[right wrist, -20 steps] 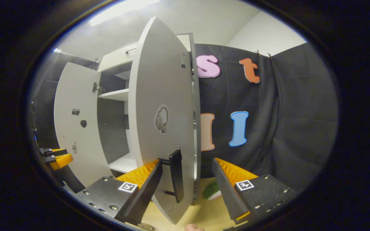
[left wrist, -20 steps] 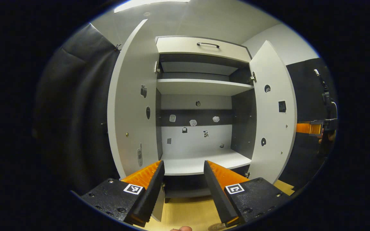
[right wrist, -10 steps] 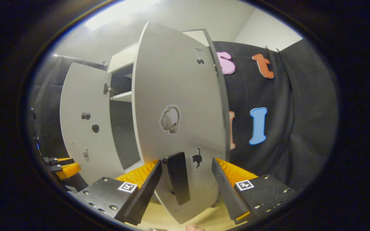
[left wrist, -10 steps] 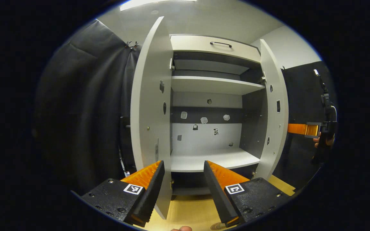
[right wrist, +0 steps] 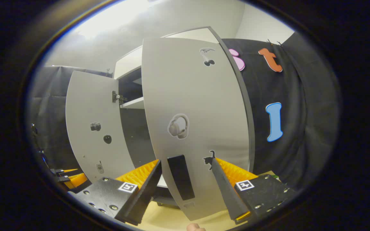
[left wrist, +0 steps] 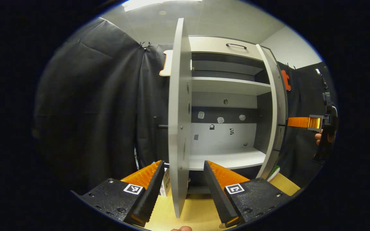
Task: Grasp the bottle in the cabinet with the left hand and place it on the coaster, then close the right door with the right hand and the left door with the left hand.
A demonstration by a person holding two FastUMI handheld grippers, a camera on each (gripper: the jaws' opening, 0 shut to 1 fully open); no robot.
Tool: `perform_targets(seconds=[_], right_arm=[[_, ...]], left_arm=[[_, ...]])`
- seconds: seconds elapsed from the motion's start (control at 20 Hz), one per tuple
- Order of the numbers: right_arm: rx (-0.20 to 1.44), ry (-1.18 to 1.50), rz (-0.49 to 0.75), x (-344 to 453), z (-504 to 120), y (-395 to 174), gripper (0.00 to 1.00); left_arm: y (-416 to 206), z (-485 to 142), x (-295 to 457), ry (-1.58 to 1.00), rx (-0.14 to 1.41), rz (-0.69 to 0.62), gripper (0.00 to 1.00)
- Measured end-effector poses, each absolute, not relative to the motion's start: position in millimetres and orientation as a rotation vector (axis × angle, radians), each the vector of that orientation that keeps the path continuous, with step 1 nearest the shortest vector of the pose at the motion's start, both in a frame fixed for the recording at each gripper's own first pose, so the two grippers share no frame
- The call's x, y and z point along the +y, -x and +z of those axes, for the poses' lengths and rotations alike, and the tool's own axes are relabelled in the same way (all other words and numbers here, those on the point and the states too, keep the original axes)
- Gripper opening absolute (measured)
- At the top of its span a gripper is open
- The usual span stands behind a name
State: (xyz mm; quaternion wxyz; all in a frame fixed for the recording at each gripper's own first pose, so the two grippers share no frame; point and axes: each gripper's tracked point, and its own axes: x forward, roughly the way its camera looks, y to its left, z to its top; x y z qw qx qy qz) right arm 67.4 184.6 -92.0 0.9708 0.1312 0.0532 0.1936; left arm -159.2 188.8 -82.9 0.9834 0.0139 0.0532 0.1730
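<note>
Closing stage, by the look of it; bottle step judged done, both doors left to shut.

In the left gripper view, from the left: small white box (left wrist: 165, 183) on the counter (left wrist: 198, 212) behind the left door (left wrist: 178, 122). Left door seen edge-on, standing straight out from the cabinet (left wrist: 223, 96), not yet closed. Left gripper (left wrist: 182, 163) with jaws wide, one finger to each side of the door's edge, gripping nothing. Further right, bare cabinet shelves with no bottle on them, just small stickers on the back panel. Then the right door (left wrist: 276, 112), partly swung in. At its foot, a green-and-white sliver (left wrist: 274, 171) low on the counter: possibly the bottle, too small to say for sure. No telling whether a coaster lies under it. At the far right, the right gripper (left wrist: 303, 122) against the door's outer face, with a hand (left wrist: 324, 138) behind it.

In the right gripper view: left door open at the left, then the right door angled partway shut. Jaws of the right gripper spread wide astride the dark handle (right wrist: 181, 181), not clamping it. Push to finish, then the left door.
</note>
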Motion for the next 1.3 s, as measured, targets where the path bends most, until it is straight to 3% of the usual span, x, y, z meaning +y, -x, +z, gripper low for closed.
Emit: perform_targets(seconds=[0.7,0.75,0.8,0.85,1.3], right_arm=[[0.066,-0.244,0.376,193.7,-67.5,-51.3,0.92],[0.068,-0.241,0.375,194.6,-67.7,-49.5,0.95],[0.068,-0.238,0.372,194.3,-68.7,-48.7,0.92],[0.066,-0.234,0.367,193.2,-68.2,-47.5,0.95],[0.055,-0.208,0.359,202.2,-72.4,-29.7,0.95]], left_arm=[[176.4,-81.4,267.5,-0.037,0.110,0.512,0.76],[176.7,-81.6,274.6,-0.039,0.112,0.523,0.76],[175.0,-82.7,279.9,-0.040,0.110,0.532,0.78],[173.8,-82.3,284.1,-0.040,0.110,0.540,0.78],[142.3,-82.6,303.6,-0.085,0.105,0.539,0.78]])
